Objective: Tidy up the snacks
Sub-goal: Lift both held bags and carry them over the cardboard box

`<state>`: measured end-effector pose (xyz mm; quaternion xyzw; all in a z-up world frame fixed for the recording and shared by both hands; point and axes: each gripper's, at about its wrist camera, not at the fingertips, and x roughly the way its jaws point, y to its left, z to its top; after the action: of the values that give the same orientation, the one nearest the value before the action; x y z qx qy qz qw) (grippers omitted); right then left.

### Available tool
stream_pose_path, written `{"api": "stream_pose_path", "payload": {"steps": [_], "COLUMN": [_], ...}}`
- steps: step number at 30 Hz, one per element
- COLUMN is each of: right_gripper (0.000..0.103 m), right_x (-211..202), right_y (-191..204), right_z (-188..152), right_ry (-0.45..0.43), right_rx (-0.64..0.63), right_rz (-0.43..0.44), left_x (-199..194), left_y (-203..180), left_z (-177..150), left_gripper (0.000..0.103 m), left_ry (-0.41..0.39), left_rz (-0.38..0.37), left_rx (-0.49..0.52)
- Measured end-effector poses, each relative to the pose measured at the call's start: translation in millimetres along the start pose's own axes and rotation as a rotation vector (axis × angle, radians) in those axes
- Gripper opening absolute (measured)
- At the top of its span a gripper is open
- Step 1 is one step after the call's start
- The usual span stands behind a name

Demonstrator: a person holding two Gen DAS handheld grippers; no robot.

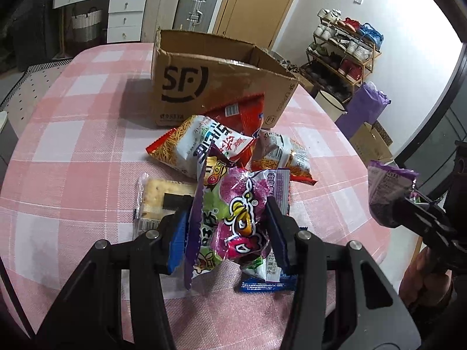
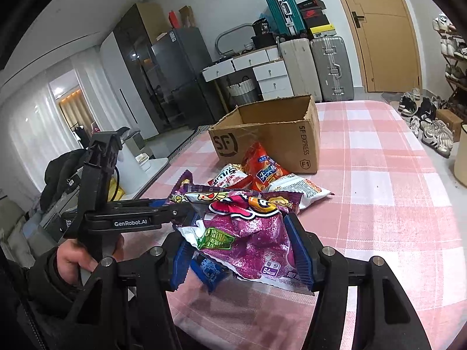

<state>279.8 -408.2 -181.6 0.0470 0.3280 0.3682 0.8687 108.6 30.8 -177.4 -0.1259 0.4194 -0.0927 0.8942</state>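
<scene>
Left tongs (image 1: 230,227) and right tongs (image 2: 243,250) angle downward, each clamped on a purple snack bag (image 1: 242,215), hands gripping the handles.

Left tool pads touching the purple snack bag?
Touching. The left wrist view shows both blue pads of the left tool pressed into the sides of the purple snack bag, crumpling it.

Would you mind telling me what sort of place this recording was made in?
Most likely a lived-in home: a shoe rack full of shoes, suitcases by a wooden door, and a fridge beside the checked table.
</scene>
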Motion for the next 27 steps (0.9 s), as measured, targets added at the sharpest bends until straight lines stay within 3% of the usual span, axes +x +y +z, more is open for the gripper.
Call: {"api": "stream_pose_path", "payload": {"steps": [14,27], "right_gripper": [0.060,0.061], "right_x": [5,12], "right_y": [-5,-13], "right_z": [6,25], "right_ry": [0.002,-0.019], "right_rx": [0.019,0.020], "right_rz": [0.007,0.028], "left_x": [-8,-13], "left_y": [8,18], "left_z": [0,24], "left_gripper": [0.046,0.046], "left_ry": [0.016,0.005], "left_rz": [0.003,0.035], "left_rx": [-0.018,-0.019]}}
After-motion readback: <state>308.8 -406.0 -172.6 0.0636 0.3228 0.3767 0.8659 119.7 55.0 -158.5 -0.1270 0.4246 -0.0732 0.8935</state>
